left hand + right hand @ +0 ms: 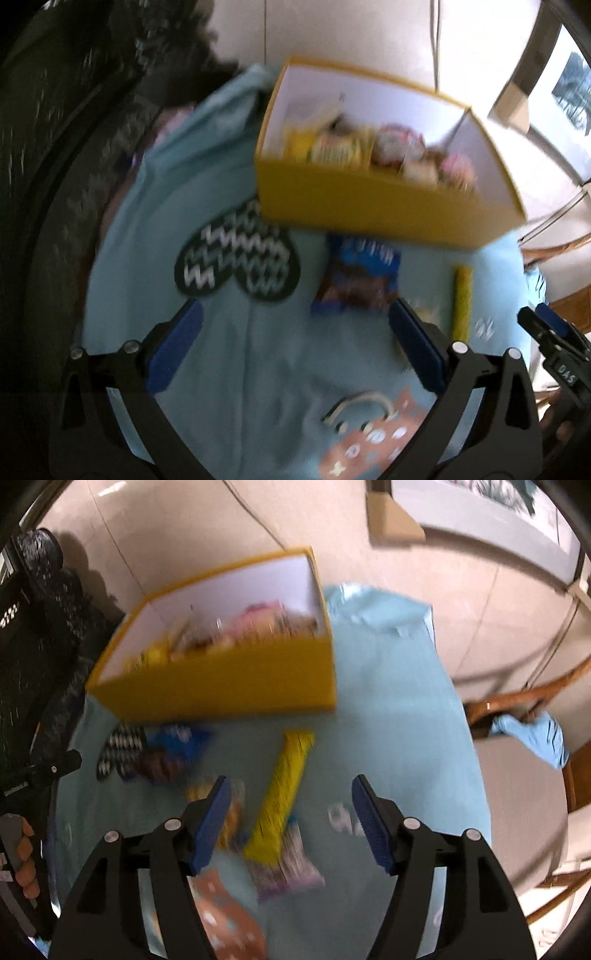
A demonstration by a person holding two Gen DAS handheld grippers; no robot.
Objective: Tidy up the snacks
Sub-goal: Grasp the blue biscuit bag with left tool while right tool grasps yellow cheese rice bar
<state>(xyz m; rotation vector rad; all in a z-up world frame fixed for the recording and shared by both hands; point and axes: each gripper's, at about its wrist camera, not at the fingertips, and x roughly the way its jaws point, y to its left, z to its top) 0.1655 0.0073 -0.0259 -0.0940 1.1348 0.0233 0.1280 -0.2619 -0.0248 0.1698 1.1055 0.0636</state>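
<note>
A yellow box (369,206) with white inner walls holds several snack packets and stands at the far side of a light blue cloth (258,369). In front of it lie a blue and brown packet (358,280) and a long yellow bar (462,302). My left gripper (295,306) hangs wide open above the bare cloth, just short of the blue packet. My right gripper (291,781) is open over the yellow bar (284,794), and its pads do not touch the bar. A purple packet (291,867) and an orange one (229,812) lie beside the bar. The yellow box (221,686) is beyond them.
A black and white zigzag heart (236,254) lies left of the blue packet. A brown spotted print (369,443) shows on the near cloth. A dark speckled object (55,627) stands left, a wicker chair (517,698) with a blue rag (535,738) right. Pale floor tiles lie beyond.
</note>
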